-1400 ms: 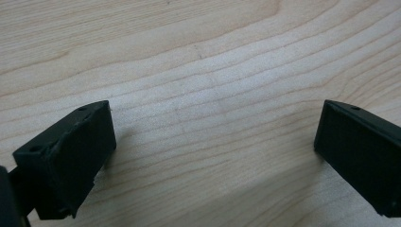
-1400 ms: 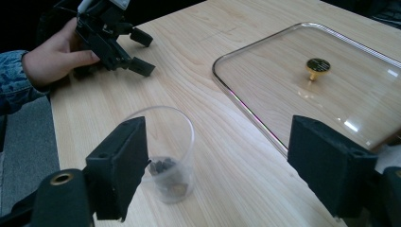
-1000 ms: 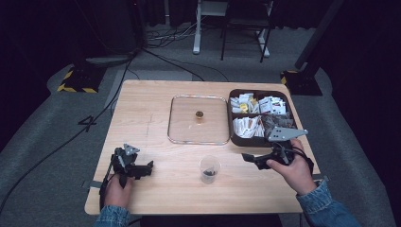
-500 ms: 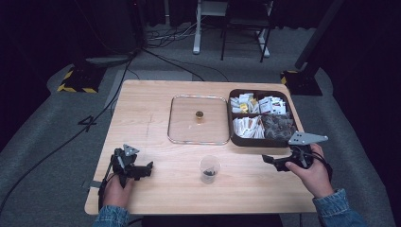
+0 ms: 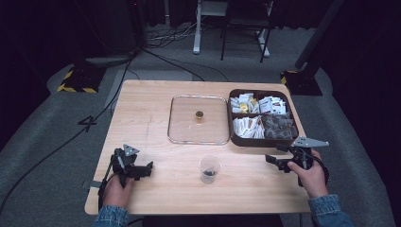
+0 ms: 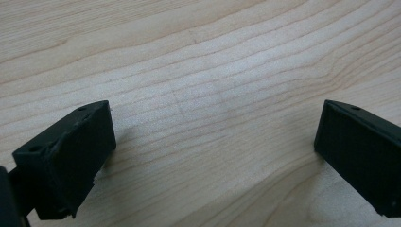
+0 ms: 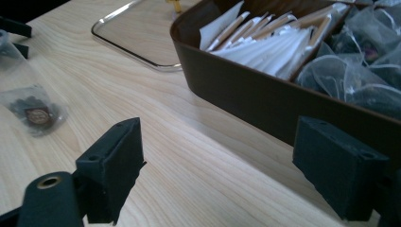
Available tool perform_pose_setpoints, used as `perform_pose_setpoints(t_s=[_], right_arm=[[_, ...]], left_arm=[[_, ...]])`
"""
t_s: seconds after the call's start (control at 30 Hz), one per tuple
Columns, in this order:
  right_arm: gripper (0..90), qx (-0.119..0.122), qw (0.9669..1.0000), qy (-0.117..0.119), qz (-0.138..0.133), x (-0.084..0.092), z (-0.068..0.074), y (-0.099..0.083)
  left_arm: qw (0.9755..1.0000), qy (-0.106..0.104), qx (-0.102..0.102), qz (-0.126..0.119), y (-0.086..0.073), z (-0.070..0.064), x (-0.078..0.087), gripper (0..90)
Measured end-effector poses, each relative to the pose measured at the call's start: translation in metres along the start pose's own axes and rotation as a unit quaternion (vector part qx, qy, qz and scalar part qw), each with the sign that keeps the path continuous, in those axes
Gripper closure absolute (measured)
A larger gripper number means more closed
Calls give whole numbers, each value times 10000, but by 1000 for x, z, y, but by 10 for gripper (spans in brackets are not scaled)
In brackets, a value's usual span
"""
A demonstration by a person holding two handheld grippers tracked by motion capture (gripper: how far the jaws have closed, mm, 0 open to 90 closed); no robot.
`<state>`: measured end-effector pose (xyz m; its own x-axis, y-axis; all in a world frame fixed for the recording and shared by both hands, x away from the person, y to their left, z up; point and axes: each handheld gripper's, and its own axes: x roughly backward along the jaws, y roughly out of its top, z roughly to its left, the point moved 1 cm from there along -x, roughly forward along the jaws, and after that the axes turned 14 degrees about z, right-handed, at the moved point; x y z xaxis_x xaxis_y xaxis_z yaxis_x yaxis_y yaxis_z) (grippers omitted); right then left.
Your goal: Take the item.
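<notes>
The right gripper (image 5: 276, 161) sits low over the table (image 5: 142, 113), just in front of the brown box's near right corner, held in the person's right hand (image 5: 312, 176); its jaws stand wide apart with nothing between them, as the right gripper view (image 7: 217, 175) also shows, where they frame bare wood and the box's dark wall. The left gripper (image 5: 142, 169) rests at the table's near left corner, well apart from the box, in the left hand (image 5: 116, 189); in the left gripper view (image 6: 213, 146) its jaws are spread wide over bare wood grain, holding nothing.

The brown box (image 5: 236, 138) lies on the right part of the table. It is divided into compartments: white paper sachets (image 5: 248, 126) fill the near left one, dark mesh tea bags (image 5: 279, 126) the near right one, and mixed packets the far ones. Touching or just beside the box's left wall lies a clear lid (image 5: 182, 118) with a metal rim and a small gold knob (image 5: 199, 114) at its middle. In front of the lid, nearer the person and left of the right gripper, stands a clear cup (image 5: 209, 169) with something dark in its bottom. In the right gripper view a clear pouch with dark contents (image 7: 35, 111) shows at the left, on the wood.
</notes>
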<state>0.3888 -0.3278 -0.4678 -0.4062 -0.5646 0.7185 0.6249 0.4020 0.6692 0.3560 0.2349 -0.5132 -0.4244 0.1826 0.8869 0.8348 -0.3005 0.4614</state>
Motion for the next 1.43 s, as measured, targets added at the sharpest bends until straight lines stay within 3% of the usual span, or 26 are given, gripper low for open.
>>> perform_pose_setpoints(t_s=[0.37, 0.8, 1.03, 1.17, 1.43], right_arm=[[176, 136, 9993, -109, 339, -15, -7, -11], [168, 510, 9950, -155, 851, -33, -1, -21], [157, 753, 9927, -296, 898, -38, 5, -22], [136, 949, 9903, -499, 887, -41, 8, -23], [100, 947, 9900, -470, 930, -43, 9, -22]], left_arm=[[10000, 6, -2, 2, 0, 0, 0, 0], [10000, 1, 1, 1, 0, 0, 0, 0], [10000, 6, -2, 2, 0, 0, 0, 0], [10000, 0, 7, -12, 0, 0, 0, 0], [10000, 0, 5, 1, 1, 0, 0, 0]])
